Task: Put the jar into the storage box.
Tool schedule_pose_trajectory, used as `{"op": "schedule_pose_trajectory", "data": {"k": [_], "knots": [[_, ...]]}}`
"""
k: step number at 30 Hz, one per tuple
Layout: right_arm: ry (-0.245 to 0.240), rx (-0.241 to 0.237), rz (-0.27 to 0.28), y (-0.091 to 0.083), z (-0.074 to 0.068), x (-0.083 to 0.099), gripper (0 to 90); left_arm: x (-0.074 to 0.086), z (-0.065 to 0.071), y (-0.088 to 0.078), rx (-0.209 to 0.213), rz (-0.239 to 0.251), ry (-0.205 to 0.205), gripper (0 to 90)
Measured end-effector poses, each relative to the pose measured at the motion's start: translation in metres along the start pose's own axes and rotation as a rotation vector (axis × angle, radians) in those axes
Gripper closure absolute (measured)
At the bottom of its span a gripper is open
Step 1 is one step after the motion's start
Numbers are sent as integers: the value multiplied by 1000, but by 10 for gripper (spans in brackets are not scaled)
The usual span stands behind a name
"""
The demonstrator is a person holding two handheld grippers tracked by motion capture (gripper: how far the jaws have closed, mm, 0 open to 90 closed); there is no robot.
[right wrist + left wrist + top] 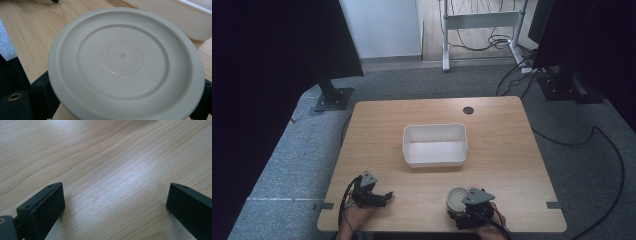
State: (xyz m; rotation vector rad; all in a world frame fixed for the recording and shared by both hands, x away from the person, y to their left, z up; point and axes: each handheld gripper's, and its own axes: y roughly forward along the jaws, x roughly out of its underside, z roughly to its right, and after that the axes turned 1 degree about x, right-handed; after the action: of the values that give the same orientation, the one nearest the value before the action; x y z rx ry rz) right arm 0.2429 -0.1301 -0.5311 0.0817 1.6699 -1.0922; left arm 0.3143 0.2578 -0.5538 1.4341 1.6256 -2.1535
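Observation:
A round off-white tub with a ridged lid (455, 197) sits near the table's front edge, right of centre. My right gripper (460, 204) is shut on it. In the right gripper view the lid (122, 57) spans the frame, and the black fingers (40, 87) press in under its rim on both sides. A white rectangular bin (434, 128) stands empty at the middle of the table, with its wall (175, 17) just beyond the tub. My left gripper (381, 196) rests at the front left, open over bare wood (115, 170), with nothing between its fingers (47, 205).
The wooden table (502, 150) has a dark round cable hole (468, 110) near its far edge. Black stands and cables lie on the grey carpet around it. Bare wood lies between the bin and both grippers.

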Motion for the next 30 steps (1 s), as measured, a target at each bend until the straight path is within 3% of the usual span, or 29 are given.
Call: {"op": "schedule_pose_trajectory", "data": {"k": [30], "knots": [[46, 30, 16, 10, 21, -35, 95, 0, 0, 0, 0, -3, 3, 16]]}}
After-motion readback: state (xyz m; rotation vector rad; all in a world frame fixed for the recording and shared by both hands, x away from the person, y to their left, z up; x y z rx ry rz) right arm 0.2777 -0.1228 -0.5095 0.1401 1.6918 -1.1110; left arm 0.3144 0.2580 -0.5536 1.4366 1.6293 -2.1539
